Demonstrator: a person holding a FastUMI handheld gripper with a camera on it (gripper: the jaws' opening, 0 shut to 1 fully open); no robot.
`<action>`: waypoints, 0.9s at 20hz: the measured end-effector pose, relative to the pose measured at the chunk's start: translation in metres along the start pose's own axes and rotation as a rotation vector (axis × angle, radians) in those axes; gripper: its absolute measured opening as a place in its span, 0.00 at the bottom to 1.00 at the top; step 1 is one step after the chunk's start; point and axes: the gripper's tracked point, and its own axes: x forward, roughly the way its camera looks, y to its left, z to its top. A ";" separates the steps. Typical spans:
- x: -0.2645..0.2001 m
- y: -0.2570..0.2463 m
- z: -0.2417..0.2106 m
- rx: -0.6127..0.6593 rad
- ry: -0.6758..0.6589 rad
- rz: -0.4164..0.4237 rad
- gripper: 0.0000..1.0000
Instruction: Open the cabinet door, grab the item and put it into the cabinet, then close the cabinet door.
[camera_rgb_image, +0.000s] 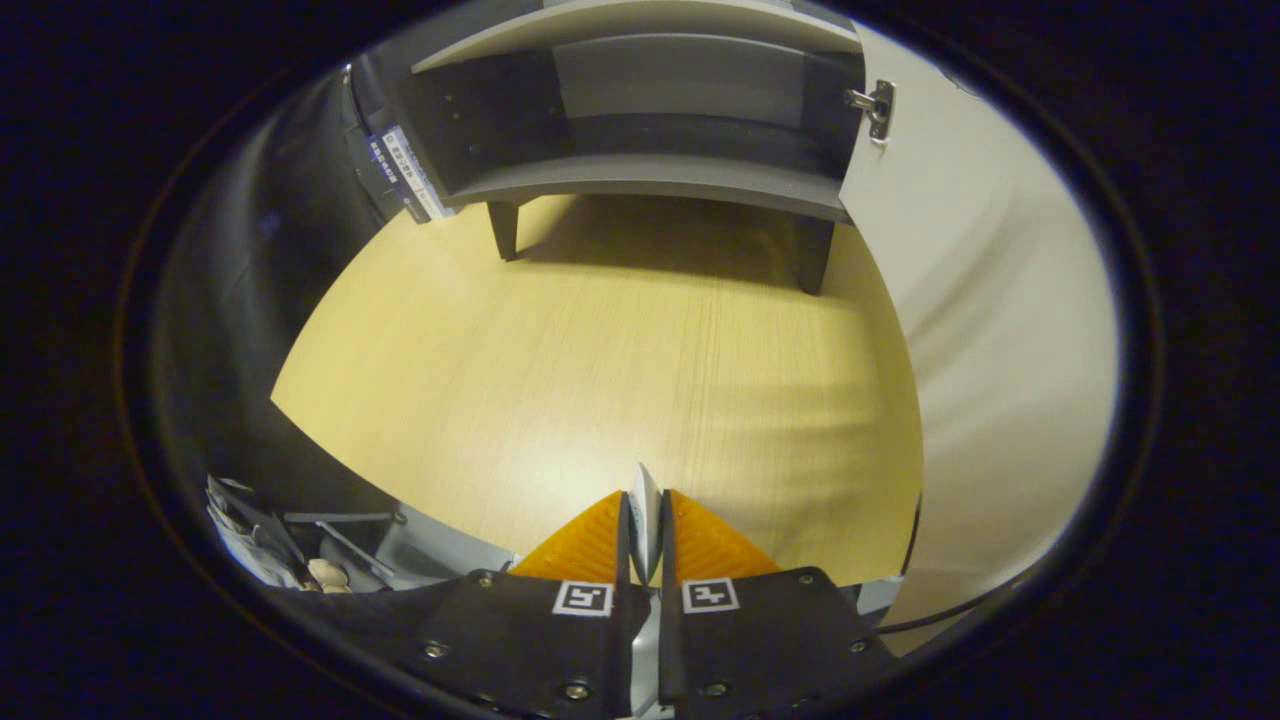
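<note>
The gripper (645, 515) pinches a thin, pale flat item (645, 505) edge-on between its nearly closed fingers. Well ahead, beyond bare wooden tabletop (620, 370), the grey cabinet (660, 185) stands open, its white door (990, 300) swung out ahead to the right. Such a slim item could slip or twist mid-carry, or catch the cabinet's lower shelf edge.

Can't really make out the thin item (645, 515) pinched in the gripper (645, 530), since the fingers cover most of it and just a pale sliver pokes out. The cabinet (640, 120) gets chopped off at the top of the frame, and its insides are too dark to see into. The clutter (270, 545) at lower left is tiny and unreadable.
</note>
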 end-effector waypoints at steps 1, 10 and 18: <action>-0.006 0.000 0.004 0.009 0.007 -0.007 0.11; -0.125 0.014 0.119 0.040 -0.121 -0.031 0.11; -0.211 0.025 0.257 0.065 -0.300 -0.034 0.11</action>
